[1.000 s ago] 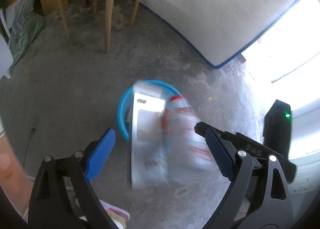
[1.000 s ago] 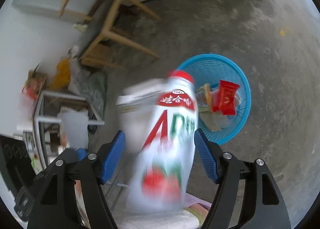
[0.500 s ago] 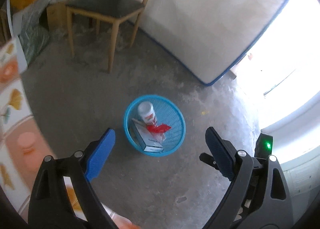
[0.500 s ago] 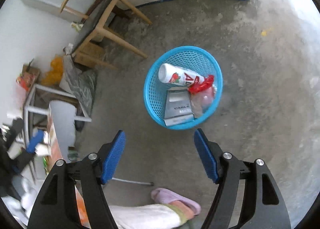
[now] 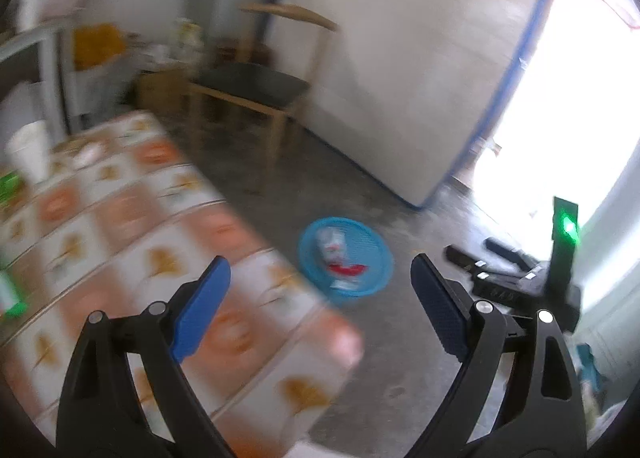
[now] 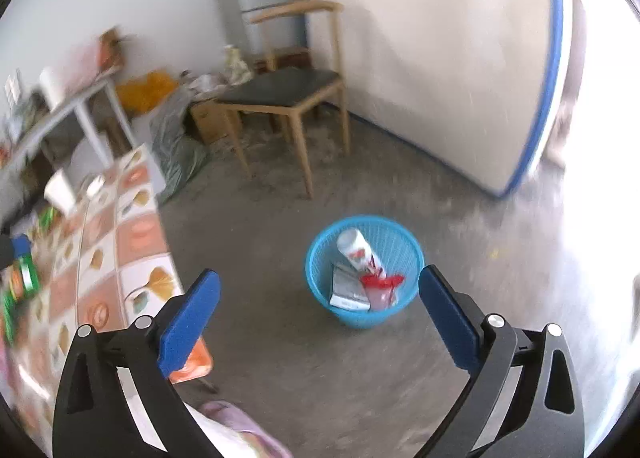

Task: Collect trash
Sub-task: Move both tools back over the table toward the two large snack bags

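Note:
A blue mesh basket point(image 6: 316, 258) stands on the concrete floor. In it lie a white bottle with red print point(image 6: 356, 248), a grey box point(image 6: 346, 290) and a red wrapper point(image 6: 380, 282). My right gripper point(image 6: 319, 276) hangs high above and short of the basket, its jaws opening with nothing between them. In the left wrist view the basket point(image 5: 376, 254) is small and blurred, with the bottle point(image 5: 330, 244) and the wrapper point(image 5: 346, 269) inside. My left gripper point(image 5: 320, 263) is open and holds nothing, over the corner of a table.
A table with an orange-and-white patterned cloth point(image 5: 120, 238) fills the left; a white cup point(image 6: 60, 188) and green packets point(image 6: 24, 274) sit on it. A wooden chair point(image 6: 288, 90) and a leaning white mattress point(image 6: 440, 58) stand behind. A black device with a green light point(image 5: 564, 242) is at right.
The bottle and the box dropped from between the jaws into the basket. Both grippers rose and drew back, and the table has come into view on the left.

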Tool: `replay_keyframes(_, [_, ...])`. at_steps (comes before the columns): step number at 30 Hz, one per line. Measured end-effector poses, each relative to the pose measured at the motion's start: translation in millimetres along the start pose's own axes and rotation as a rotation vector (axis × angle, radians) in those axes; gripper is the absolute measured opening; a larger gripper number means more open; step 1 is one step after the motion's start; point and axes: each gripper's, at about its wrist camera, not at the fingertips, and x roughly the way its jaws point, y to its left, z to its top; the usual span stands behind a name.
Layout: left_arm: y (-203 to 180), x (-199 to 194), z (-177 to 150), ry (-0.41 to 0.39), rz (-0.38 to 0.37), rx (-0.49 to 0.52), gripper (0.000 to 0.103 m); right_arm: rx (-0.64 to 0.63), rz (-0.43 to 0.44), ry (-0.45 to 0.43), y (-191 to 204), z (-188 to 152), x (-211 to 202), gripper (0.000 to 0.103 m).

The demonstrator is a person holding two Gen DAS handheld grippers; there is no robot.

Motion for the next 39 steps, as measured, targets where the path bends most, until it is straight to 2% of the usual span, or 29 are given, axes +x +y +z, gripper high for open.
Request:
replay_keyframes(2, [26,-27,-18,-0.037,0.084,-0.029,0.087,-0.054,0.056,0.013,25,4,-3,0.097])
replay_keyframes(5, [70,-77,-57,-0.09,0.242,-0.086,0.088,-0.058,0.261,0.046,63,5,-8,0.097])
replay_keyframes(6, [81,-90,-66,-0.096,0.285,-0.105,0.088,-0.052,0.36,0.079,79,5,-6,0.097])
replay_keyframes(8, [106,-121,-90,-0.115,0.385,-0.153,0.088,-0.032,0.528,0.159,111,7,3,0.097])
replay_keyframes(11, [135,-159,-116,-0.144,0.546,-0.202,0.088,-0.008,0.713,0.279,156,2,14,0.097])
replay_keyframes(13, [150,-181,-129,-0.163,0.638,-0.232,0.088,0.014,0.852,0.401,196,-5,25,0.097])
replay_keyframes(14, [163,-197,-140,-0.183,0.703,-0.271,0.088,0.02,0.893,0.446,210,-9,30,0.097])
replay_keyframes(16, [185,-223,-157,-0.209,0.783,-0.338,0.088,0.033,0.97,0.572,250,-20,40,0.097])
replay_keyframes(18, [205,-237,-171,-0.203,0.846,-0.387,0.087,0.054,0.998,0.675,284,-31,51,0.097])
replay_keyframes(21, [230,-256,-183,-0.199,0.888,-0.452,0.087,0.058,1.031,0.771,336,-41,60,0.097])
replay_keyframes(23, [254,-269,-188,-0.215,0.929,-0.531,0.086,0.041,1.048,0.791,367,-44,61,0.097])
replay_keyframes(26, [286,-285,-194,-0.234,0.937,-0.648,0.08,0.039,1.073,0.806,409,-47,61,0.097])
replay_keyframes(27, [297,-286,-198,-0.214,0.939,-0.671,0.078,0.041,1.075,0.81,418,-49,63,0.097])
replay_keyframes(29, [328,-278,-202,-0.123,0.948,-0.719,0.073,0.047,1.061,0.82,445,-53,70,0.097])
replay_keyframes(31, [344,-272,-209,-0.098,0.942,-0.751,0.068,0.058,1.045,0.828,461,-57,74,0.096])
replay_keyframes(35, [363,-251,-216,-0.028,0.949,-0.748,0.052,0.104,1.01,0.861,492,-74,88,0.088])
replay_keyframes(37, [365,-241,-219,-0.016,0.931,-0.739,0.051,0.112,0.995,0.853,500,-78,93,0.078])
replay_keyframes(39, [361,-233,-218,-0.015,0.958,-0.703,0.049,0.113,0.968,0.821,503,-81,96,0.061])
